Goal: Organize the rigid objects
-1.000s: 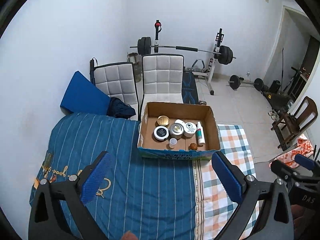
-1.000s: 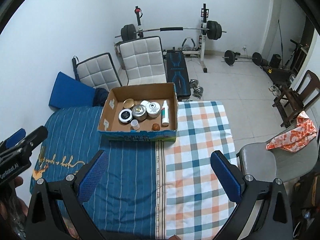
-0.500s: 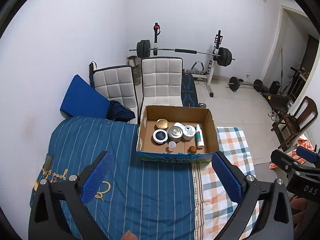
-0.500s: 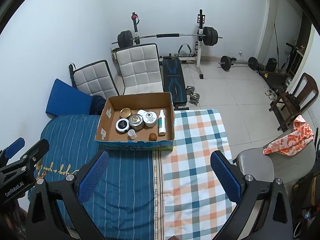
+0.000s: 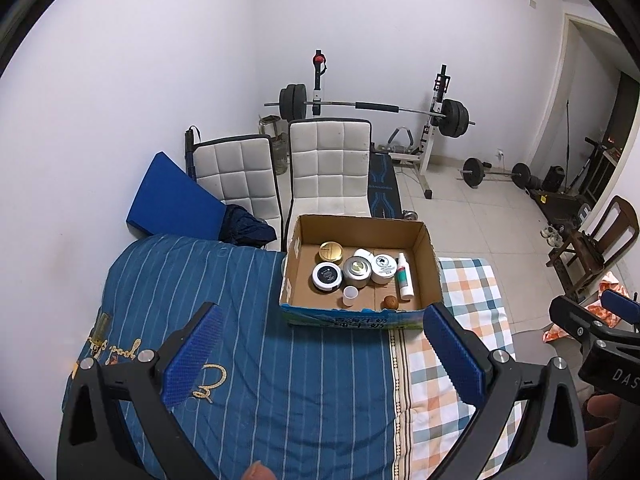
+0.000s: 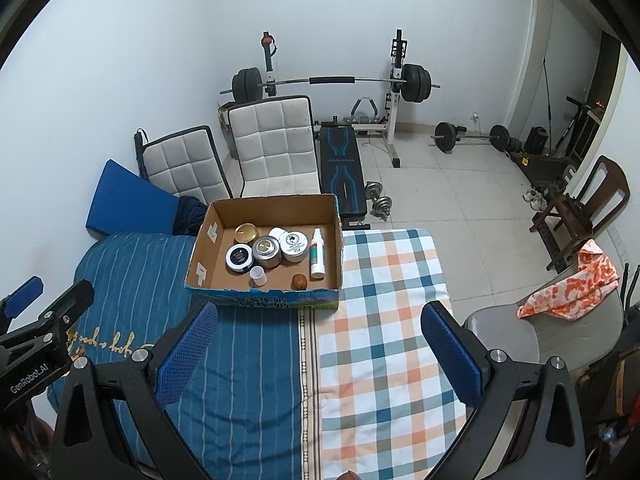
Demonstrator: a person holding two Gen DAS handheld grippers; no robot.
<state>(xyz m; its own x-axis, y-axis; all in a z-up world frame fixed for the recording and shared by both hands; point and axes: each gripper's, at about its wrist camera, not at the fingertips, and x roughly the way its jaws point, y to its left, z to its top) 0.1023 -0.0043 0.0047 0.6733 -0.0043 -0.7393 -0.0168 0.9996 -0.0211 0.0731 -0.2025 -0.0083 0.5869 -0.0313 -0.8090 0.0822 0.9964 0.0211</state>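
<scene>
White walls and a pale tiled floor enclose a room with a bed [image 6: 248, 360] that has two covers: a blue striped one [image 5: 280, 380] and a checked one [image 6: 384, 320] in orange, teal and white. Both grippers hang above the near part of the bed and point toward the box [image 5: 352, 316], well apart from it. The left gripper [image 5: 324, 356] has its jaws released and wide, with nothing between the ribbed blue pads [image 5: 192, 352]; the right gripper [image 6: 316, 350] is the same, jaws spread and empty. The cardboard box stands on the bed at the seam of the two covers, open on top. Inside it I count four round tins [image 6: 267, 251] close together, one flat gold lid [image 6: 246, 233], one small white cup [image 6: 258, 276], one brown ball-shaped thing [image 6: 299, 281] and one white spray bottle [image 6: 317, 254] lying on its side. Behind the bed are two padded white chairs [image 5: 328, 168] and one barbell [image 6: 332, 80] on a rack.
</scene>
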